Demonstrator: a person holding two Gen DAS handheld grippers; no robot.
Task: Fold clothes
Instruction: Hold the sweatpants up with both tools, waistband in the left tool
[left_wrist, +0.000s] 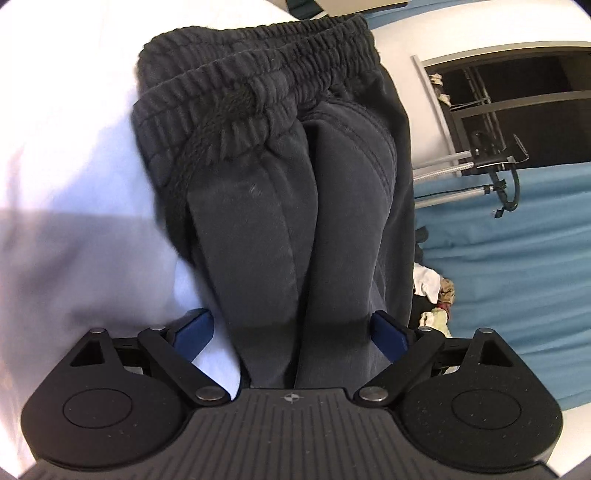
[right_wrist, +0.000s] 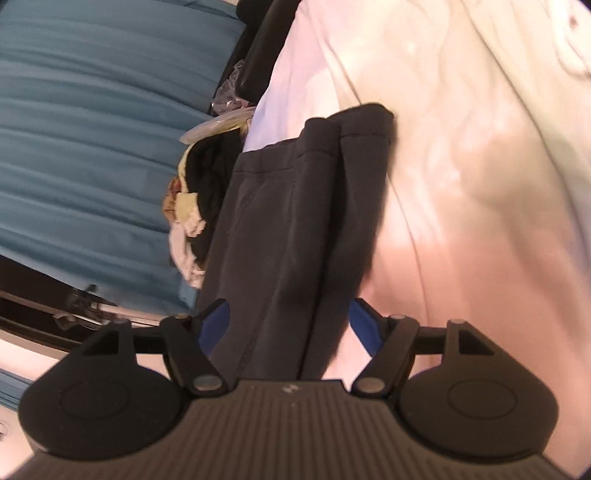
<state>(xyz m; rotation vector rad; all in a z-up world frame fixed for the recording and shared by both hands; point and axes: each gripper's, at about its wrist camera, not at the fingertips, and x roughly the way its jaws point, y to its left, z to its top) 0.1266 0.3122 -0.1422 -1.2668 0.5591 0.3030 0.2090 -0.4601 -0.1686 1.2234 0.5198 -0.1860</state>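
Observation:
Dark grey sweatpants (left_wrist: 280, 192) with a ribbed elastic waistband lie bunched over a white sheet (left_wrist: 74, 184). My left gripper (left_wrist: 293, 332) has its blue pads (left_wrist: 388, 332) on either side of the thick fabric below the waistband, closed on it. In the right wrist view the leg end of the sweatpants (right_wrist: 295, 221), with hems at the far end, runs between the blue pads (right_wrist: 364, 325) of my right gripper (right_wrist: 288, 325), which is closed on the fabric. The cloth hides the fingertips in both views.
The white sheet (right_wrist: 461, 184) covers the surface under the pants. A pile of other clothes (right_wrist: 192, 206) lies at the sheet's edge beside a teal padded surface (right_wrist: 92, 129). A dark shelf unit (left_wrist: 517, 103) and metal poles stand at the right in the left wrist view.

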